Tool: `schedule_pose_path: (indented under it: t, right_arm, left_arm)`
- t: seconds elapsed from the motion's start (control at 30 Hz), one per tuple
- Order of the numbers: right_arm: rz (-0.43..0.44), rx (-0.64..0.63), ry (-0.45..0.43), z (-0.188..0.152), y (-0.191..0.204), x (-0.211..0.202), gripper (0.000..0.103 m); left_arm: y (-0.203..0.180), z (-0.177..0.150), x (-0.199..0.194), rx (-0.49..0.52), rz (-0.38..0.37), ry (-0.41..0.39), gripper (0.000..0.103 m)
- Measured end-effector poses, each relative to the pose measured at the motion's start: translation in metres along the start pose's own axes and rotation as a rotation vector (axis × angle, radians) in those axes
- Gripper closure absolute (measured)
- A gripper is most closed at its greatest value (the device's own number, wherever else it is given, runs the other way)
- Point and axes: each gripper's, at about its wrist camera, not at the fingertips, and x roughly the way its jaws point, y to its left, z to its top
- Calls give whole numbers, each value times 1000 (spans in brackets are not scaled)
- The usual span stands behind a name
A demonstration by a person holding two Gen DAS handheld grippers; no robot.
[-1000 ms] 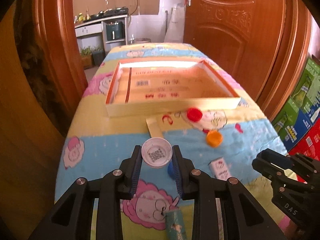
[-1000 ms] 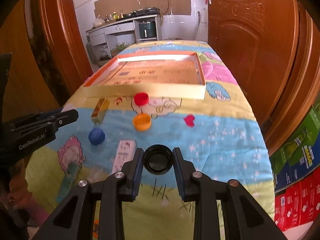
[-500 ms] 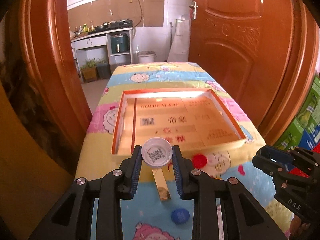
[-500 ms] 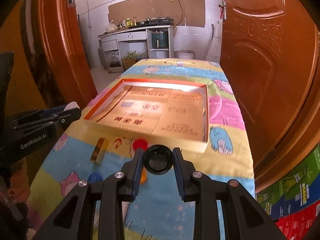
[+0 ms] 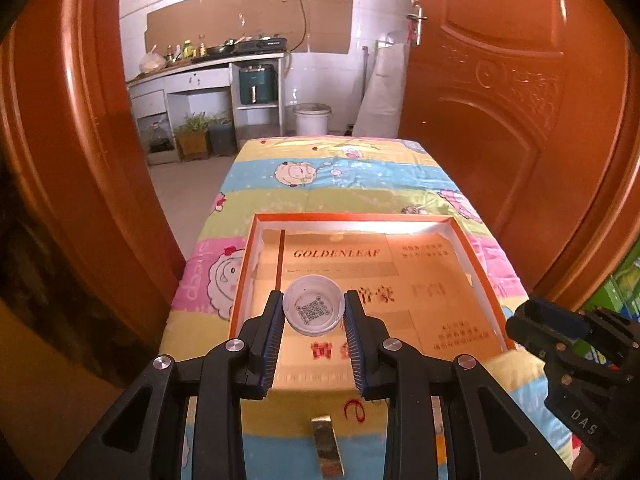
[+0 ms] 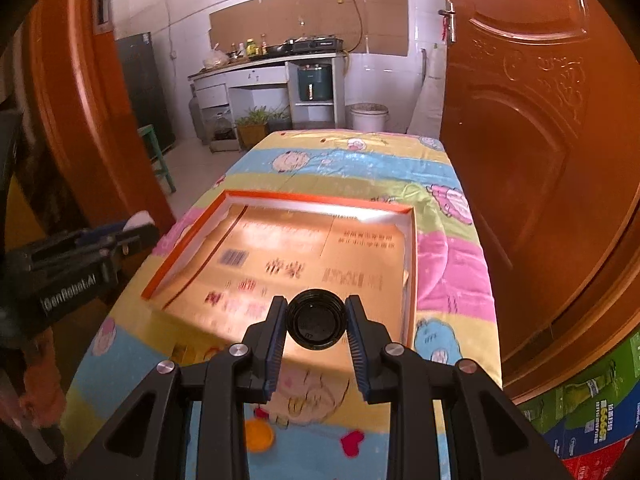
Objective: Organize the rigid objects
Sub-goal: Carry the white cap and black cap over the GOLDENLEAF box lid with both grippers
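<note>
Left gripper [image 5: 313,312]: angled downward over orange-rimmed box [image 5: 476,258], fingers clamped on white cap [image 5: 313,311]. Right gripper [image 6: 316,319]: same pose, fingers clamped on black cap [image 6: 316,319].

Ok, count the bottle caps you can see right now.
3. A white cap is held in the left gripper over the tray; a black cap in the right gripper; an orange cap lies on the cloth. The grippers may hide others.

We count 2 grippers, left gripper [image 5: 313,314] and right gripper [image 6: 316,319], 3 caps: white cap [image 5: 313,311], black cap [image 6: 316,319], orange cap [image 6: 259,435]; 1 cardboard tray [image 5: 468,248], 1 gold bar [image 5: 328,446].
</note>
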Motion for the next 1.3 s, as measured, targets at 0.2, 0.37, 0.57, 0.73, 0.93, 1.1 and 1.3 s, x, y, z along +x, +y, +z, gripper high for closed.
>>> schedule_pose_path:
  t: [0.2,0.37,0.57,0.73,0.93,1.1,1.3]
  right_arm:
    - [9,34,15,27,-8,28,73]
    - [16,58,45,40,-13,56,73]
    - [24,72,94,52,-17,90,73]
    - [30,80,133,65,-21,118,73]
    - [36,95,210,77,-27,158,73]
    - [13,107,248,77,-32,183,73]
    - [-1,115,276,71,-38,195,73]
  left_arm:
    - [4,18,31,-11,17,26,73]
    - [10,29,61,-15,37,58,73]
    - [12,40,99,-15,32,107,73]
    - [4,54,127,8,-1,146,73]
    - [-2,63,166,26,-28,194,73]
    - [-2,62,191,24,-23,238,73]
    - [4,60,205,-6,-39,271,73]
